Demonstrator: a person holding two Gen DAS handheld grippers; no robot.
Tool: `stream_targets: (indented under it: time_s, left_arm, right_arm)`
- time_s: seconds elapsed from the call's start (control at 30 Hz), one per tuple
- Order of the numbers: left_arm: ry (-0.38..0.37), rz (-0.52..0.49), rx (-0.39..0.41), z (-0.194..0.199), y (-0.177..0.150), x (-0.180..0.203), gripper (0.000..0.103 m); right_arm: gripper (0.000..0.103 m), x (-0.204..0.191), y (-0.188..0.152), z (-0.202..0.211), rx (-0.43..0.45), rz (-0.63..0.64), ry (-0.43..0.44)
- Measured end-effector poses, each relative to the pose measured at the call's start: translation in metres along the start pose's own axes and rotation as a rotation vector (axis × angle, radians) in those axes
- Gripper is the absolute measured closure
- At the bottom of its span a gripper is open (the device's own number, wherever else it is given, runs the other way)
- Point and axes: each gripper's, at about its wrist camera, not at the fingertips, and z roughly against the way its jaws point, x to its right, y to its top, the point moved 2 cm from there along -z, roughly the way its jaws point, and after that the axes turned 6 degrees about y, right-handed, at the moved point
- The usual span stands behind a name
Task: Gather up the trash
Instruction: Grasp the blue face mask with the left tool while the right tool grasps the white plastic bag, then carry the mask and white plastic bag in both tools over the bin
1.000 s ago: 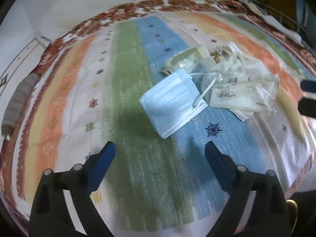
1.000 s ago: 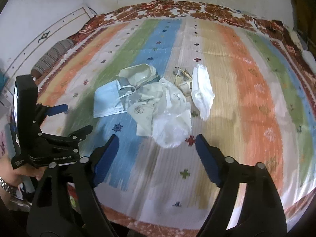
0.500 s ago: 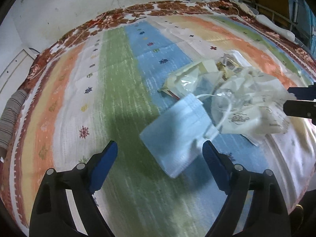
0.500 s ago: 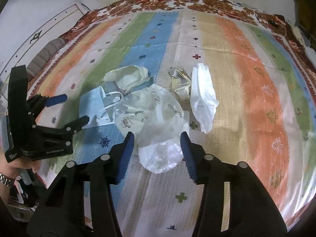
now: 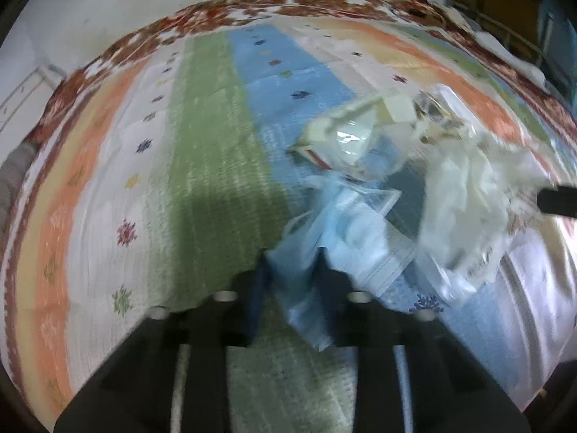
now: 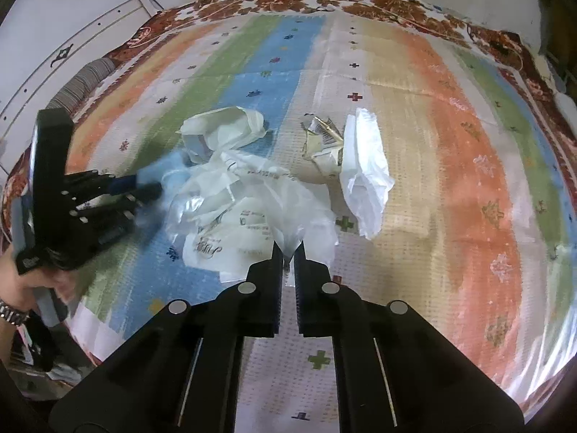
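Observation:
A pile of trash lies on a striped rug. My left gripper is closing its jaws on a light blue face mask, which is bunched between the pads. In the right wrist view the left gripper points into the left side of the pile. My right gripper is shut on a pinched fold of a crumpled white printed plastic bag, also seen as the plastic bag to the right of the mask.
A cream wrapper lies behind the bag. A torn foil packet and a white bag lie to the right. A person's hand with a wristwatch holds the left gripper. A striped bolster lies at the rug's left edge.
Both grippers came down closer to the pile and went from wide open to closed. The left now pinches the mask, which has crumpled; the right now pinches the plastic bag.

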Motion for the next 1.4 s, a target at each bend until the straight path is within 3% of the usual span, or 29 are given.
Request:
stream_targets:
  time_s: [0.07, 0.33, 0.6, 0.73, 1.4]
  left_arm:
    - [-0.01, 0.038, -0.001, 0.004, -0.002, -0.005, 0.094]
    - [-0.021, 0.109, -0.005, 0.025, -0.011, -0.01, 0.096]
    - [0.013, 0.057, 0.002, 0.07, -0.018, 0.007, 0.096]
    - [0.033, 0.093, -0.005, 0.086, -0.024, 0.006, 0.097]
    - [0.019, 0.256, 0.089, 0.187, -0.052, 0.013, 0.097]
  right_arm:
    - [0.1, -0.001, 0.0, 0.002, 0.006, 0.013, -0.01]
    - [0.1, 0.003, 0.002, 0.02, 0.036, 0.015, -0.005]
    - [0.1, 0.0, -0.009, 0.058, 0.077, 0.001, 0.034]
    - [0.1, -0.006, -0.015, 0.082, 0.111, 0.011, 0.042]
    - [0.1, -0.034, -0.065, 0.159, 0.199, 0.033, 0.082]
